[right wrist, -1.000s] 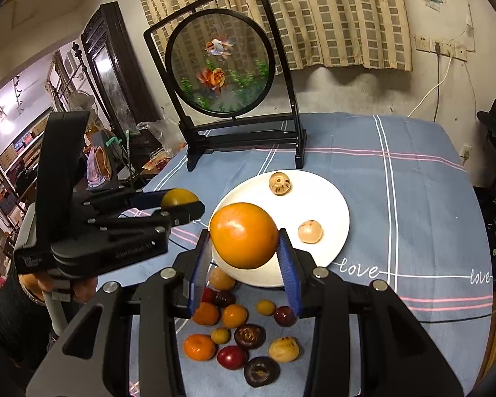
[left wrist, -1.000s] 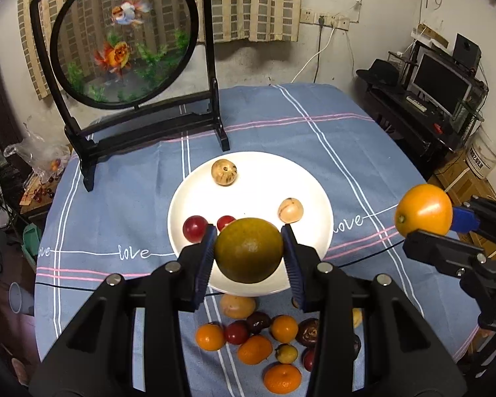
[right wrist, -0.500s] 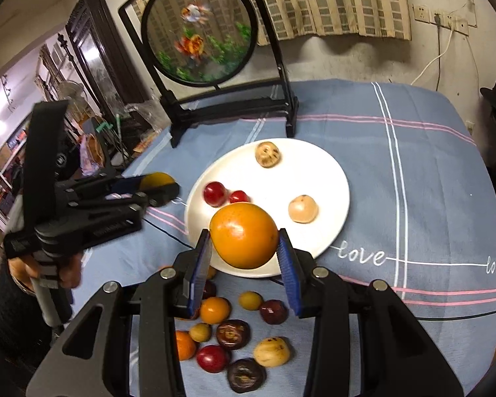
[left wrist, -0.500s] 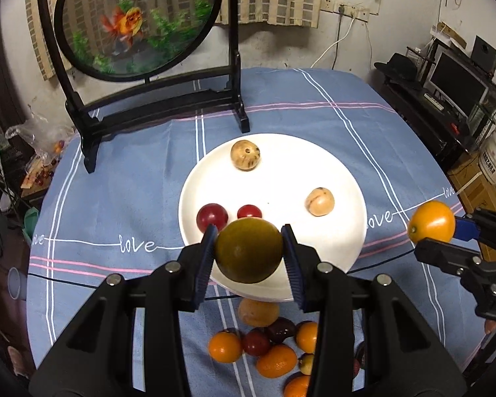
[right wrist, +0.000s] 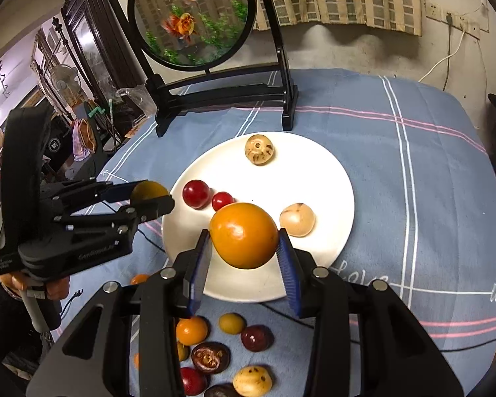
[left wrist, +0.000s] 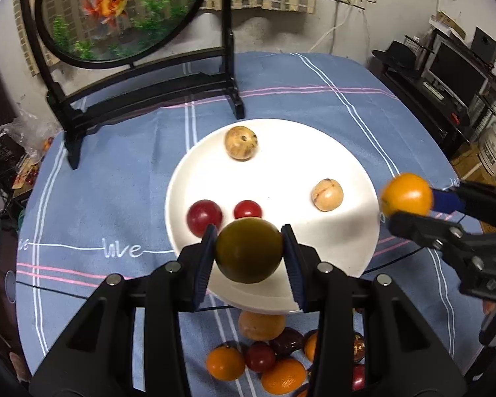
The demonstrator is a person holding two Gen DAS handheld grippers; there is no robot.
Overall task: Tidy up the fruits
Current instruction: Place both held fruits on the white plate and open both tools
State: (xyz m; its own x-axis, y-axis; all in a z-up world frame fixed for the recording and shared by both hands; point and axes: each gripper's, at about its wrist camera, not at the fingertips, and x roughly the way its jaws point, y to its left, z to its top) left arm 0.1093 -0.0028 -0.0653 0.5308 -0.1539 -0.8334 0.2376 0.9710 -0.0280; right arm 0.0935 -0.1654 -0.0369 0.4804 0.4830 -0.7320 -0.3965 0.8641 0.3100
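While both claws hang over the near edge of the white plate (left wrist: 357, 172), each grips one fruit. Left claw (left wrist: 249, 255): blue pads pressed on either side of a dark olive-green round fruit (left wrist: 249, 250), held at lower centre of the left wrist frame, over the plate's near rim. Right claw (right wrist: 244, 240): pads clamped on a large orange fruit (right wrist: 243, 235), at centre of the right wrist frame, likewise over the plate's near part. On the plate lie four items, apart from one another save the red pair — a speckled tan fruit (left wrist: 241, 142) toward the far rim, a pale tan fruit (left wrist: 327, 195) to the right, a larger red fruit (left wrist: 204, 216) and a small red fruit (left wrist: 247, 209) just beside it at the left. Loose fruit — orange, dark red, brown and yellow pieces (right wrist: 229, 347) — sits clustered on the blue striped cloth (right wrist: 413, 198) covering the surface, at the lower edge of both frames, near the plate. Behind the plate stands a black-framed round goldfish screen (right wrist: 195, 16), upper left of the frame.
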